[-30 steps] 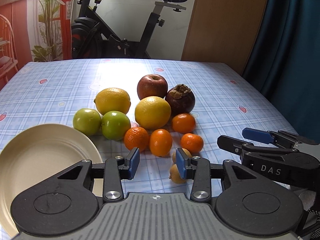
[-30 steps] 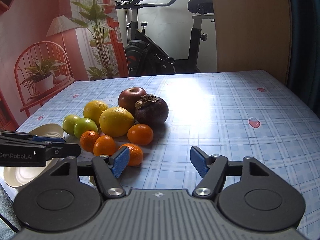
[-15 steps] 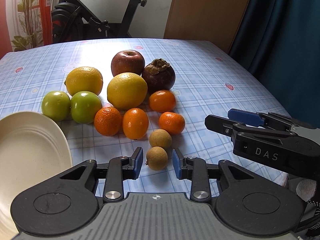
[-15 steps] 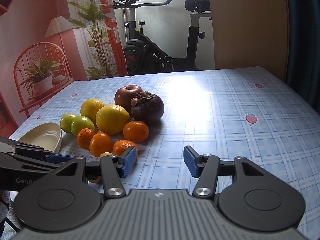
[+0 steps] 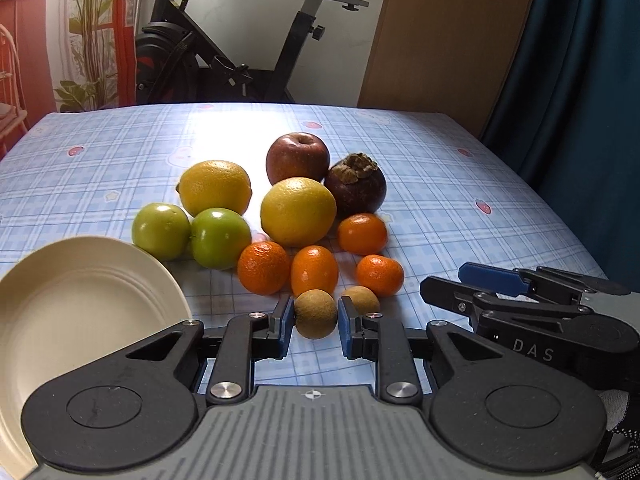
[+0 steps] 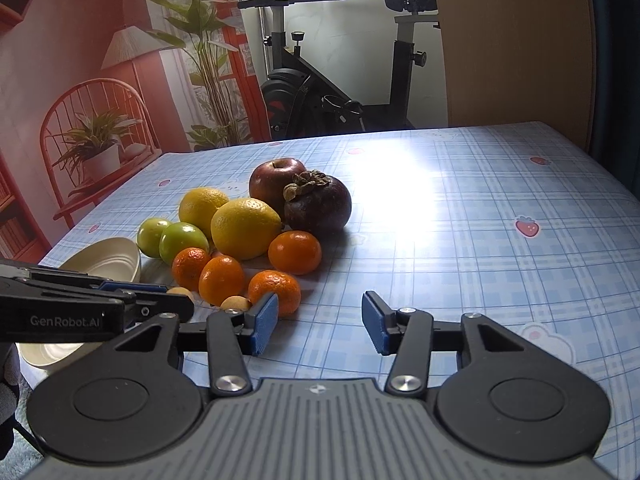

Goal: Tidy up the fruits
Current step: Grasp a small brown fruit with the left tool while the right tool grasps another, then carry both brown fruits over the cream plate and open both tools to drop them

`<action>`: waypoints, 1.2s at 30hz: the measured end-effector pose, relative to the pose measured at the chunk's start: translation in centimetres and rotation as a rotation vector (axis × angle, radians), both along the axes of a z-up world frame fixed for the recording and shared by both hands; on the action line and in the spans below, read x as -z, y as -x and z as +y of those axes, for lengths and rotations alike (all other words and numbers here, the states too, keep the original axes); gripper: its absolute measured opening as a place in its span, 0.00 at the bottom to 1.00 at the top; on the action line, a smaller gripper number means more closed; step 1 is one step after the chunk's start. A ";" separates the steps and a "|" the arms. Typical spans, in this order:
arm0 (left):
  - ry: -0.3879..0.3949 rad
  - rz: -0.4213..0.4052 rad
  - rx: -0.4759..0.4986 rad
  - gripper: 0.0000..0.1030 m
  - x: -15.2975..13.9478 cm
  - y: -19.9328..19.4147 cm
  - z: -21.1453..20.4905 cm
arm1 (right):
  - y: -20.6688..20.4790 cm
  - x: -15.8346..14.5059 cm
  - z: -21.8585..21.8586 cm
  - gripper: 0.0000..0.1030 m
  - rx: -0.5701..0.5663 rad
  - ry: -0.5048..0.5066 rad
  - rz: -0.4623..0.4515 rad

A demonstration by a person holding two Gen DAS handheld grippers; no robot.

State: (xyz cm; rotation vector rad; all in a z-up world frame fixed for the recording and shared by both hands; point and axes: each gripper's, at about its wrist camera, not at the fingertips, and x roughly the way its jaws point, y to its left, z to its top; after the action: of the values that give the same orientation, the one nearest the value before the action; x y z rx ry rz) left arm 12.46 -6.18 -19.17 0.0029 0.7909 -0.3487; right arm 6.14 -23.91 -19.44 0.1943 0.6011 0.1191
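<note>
Since half a second ago my left gripper [image 5: 313,322] has lifted and drawn back a little, and the small brown fruit [image 5: 315,314] that lay between its pads is now pinched there, low in the centre of the left wrist frame. The blue pads sit against both of its sides, so I judge it gripped rather than merely framed, though I cannot tell whether it has cleared the tablecloth [image 5: 440,200]. A second brown fruit [image 5: 362,299] lies just behind it to the right, near the closest tangerine [image 5: 379,275]. The rest of the pile, oranges, green apples [image 5: 220,238], red apple and mangosteen [image 5: 355,186], fills mid-frame. The cream plate [image 5: 80,304] is at lower left, tilted toward me.

My right gripper [image 6: 318,328] hangs with its jaws spread wide over bare cloth, holding nothing.

The step in hand is the pick. Next I should carry the fruit left over the plate and release it gently, since it is round and could roll.
</note>
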 end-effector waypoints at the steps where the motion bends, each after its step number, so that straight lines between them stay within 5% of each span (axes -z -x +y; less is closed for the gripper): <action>1: -0.003 -0.014 -0.014 0.24 -0.3 0.1 0.3 | -0.1 0.0 0.3 0.46 -0.009 0.002 0.002; 7: -0.011 -0.074 -0.108 0.24 -2.1 0.4 2.7 | -0.6 0.3 2.8 0.33 -0.100 -0.007 0.019; 16: 0.016 -0.068 -0.235 0.24 -2.7 0.3 7.3 | -2.2 0.9 4.7 0.32 -0.103 0.008 0.052; 36: 0.053 -0.020 -0.281 0.24 -1.5 0.2 10.0 | -3.0 0.8 5.9 0.29 -0.111 0.055 0.070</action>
State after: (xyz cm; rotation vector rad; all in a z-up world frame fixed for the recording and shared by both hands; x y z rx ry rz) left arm 12.31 3.81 -17.63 -0.1532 0.7509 -0.1032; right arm 9.15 -18.01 -20.24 0.1120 0.6840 0.2037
